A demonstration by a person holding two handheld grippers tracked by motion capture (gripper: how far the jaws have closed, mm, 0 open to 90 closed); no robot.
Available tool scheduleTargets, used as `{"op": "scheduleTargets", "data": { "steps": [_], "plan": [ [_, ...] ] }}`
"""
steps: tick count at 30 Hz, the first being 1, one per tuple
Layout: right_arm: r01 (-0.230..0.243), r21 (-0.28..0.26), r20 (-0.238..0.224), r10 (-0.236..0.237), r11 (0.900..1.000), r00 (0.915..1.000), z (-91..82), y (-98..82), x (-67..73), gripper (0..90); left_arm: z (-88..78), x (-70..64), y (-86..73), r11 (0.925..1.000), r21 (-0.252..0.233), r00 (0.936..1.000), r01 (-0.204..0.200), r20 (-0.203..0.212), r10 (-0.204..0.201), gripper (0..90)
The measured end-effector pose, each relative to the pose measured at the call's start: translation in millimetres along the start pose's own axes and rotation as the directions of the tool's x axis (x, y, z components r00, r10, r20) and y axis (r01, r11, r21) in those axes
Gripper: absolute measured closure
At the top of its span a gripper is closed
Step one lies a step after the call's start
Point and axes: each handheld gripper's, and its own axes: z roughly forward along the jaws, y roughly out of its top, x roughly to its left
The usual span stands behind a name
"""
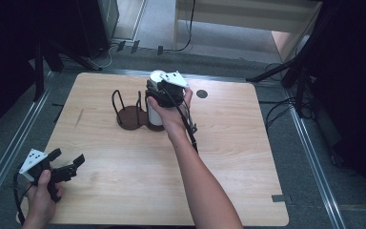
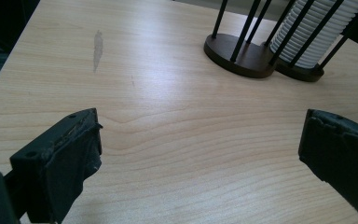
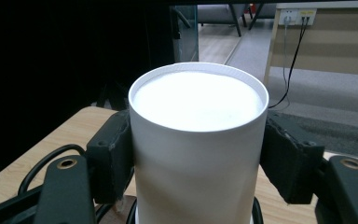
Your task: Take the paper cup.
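A dark wooden rack with thin black upright rods stands at the far middle of the table. Its right holder carries a stack of white ribbed cups. My right gripper is above that stack, shut on an upside-down white cup; both pads press its sides. My left gripper is held low at the table's near left corner, open, nothing between its jaws. In the left gripper view the left gripper faces bare wood, with the rack and cup stack farther off.
The light wooden table has a small dark round hole near its far edge and a grey smudge at its left. Black stands and cables surround the table on the floor.
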Motion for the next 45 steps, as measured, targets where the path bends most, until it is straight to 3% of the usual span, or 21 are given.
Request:
{"op": "scheduleTargets", "data": {
  "steps": [32,45],
  "plan": [
    [0.003,-0.122,-0.017,-0.006,0.993,0.9998,-27.9,47.7,3.1,33.9,0.5,-0.8,-0.2,1.0000,-0.001,1.0000,-0.006,0.000,0.006,0.0],
    [-0.001,-0.157,-0.001,0.001,0.988,1.0000,-40.2,57.4,-5.4,33.7,0.8,-1.5,-0.3,0.9999,0.000,0.9999,-0.011,-0.003,0.011,0.0]
  ]
}}
